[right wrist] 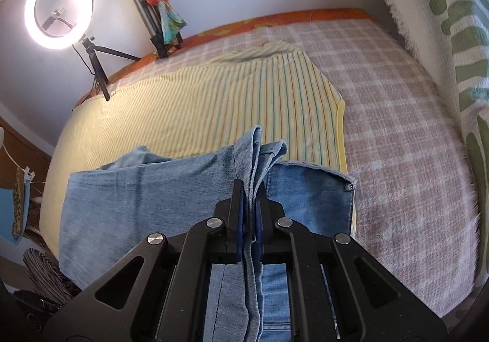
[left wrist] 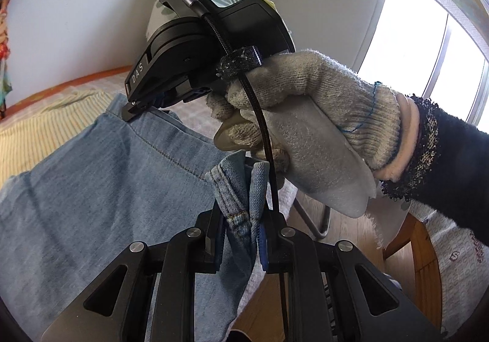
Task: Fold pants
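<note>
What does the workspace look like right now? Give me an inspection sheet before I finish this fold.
Surface: bed with a pink-and-white checked blanket; a yellow striped sheet lies over its middle.
Job's things: light blue denim pants spread on the sheet, both gripped ends lifted.
Clutter: nothing seen on the bed.
Grippers: left gripper shut on a bunched hem; right gripper shut on stacked denim edges, held by a hand in a knitted work glove.
Cables: black braided cable runs down past the glove to the left gripper.
Surroundings: lit ring lamp on a tripod, green-patterned white cushion, window.
</note>
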Action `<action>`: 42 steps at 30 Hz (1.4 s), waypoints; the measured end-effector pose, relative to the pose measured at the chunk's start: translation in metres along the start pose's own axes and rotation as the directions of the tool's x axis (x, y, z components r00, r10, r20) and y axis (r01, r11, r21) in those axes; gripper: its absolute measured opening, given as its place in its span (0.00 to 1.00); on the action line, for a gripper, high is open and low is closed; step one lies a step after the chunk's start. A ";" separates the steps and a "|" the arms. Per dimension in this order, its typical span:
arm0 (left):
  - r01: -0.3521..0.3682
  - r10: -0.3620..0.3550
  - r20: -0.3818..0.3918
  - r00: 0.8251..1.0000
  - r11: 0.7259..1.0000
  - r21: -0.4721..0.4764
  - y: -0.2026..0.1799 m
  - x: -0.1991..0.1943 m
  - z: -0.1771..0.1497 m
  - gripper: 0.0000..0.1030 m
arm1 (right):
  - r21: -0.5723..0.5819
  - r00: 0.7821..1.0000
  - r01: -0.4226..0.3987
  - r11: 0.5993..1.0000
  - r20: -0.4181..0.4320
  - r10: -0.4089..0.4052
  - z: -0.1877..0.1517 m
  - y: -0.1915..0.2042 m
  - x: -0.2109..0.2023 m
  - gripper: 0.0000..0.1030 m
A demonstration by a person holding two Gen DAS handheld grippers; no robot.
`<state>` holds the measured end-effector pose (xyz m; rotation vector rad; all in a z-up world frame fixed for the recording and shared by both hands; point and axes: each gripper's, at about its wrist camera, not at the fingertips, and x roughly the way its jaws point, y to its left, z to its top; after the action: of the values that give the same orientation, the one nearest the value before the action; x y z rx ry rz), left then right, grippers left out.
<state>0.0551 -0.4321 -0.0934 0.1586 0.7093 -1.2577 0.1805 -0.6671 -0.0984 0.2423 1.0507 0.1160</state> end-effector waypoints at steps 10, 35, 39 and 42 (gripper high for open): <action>-0.008 0.007 -0.038 0.999 0.999 -0.038 0.017 -0.036 -0.003 0.32 | -0.010 0.999 0.035 0.999 -0.015 -0.036 0.000 -0.003 0.013 0.07; -0.573 0.566 -0.110 0.817 0.775 -0.267 0.146 -0.274 -0.141 0.36 | -0.116 0.966 0.245 0.963 0.108 -0.233 -0.005 0.029 -0.028 0.47; -0.603 0.581 -0.159 0.798 0.762 -0.238 0.143 -0.267 -0.162 0.36 | -0.196 0.979 0.195 0.961 0.100 -0.179 -0.021 0.065 -0.023 0.54; -0.628 0.599 -0.190 0.778 0.741 -0.237 0.146 -0.265 -0.177 0.37 | -0.233 0.982 0.188 0.954 0.062 -0.178 -0.030 0.082 0.000 0.54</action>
<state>0.0828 -0.0837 -0.1195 0.1981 0.8329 -0.4977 0.1562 -0.5839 -0.0919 -0.0708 1.0036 0.0685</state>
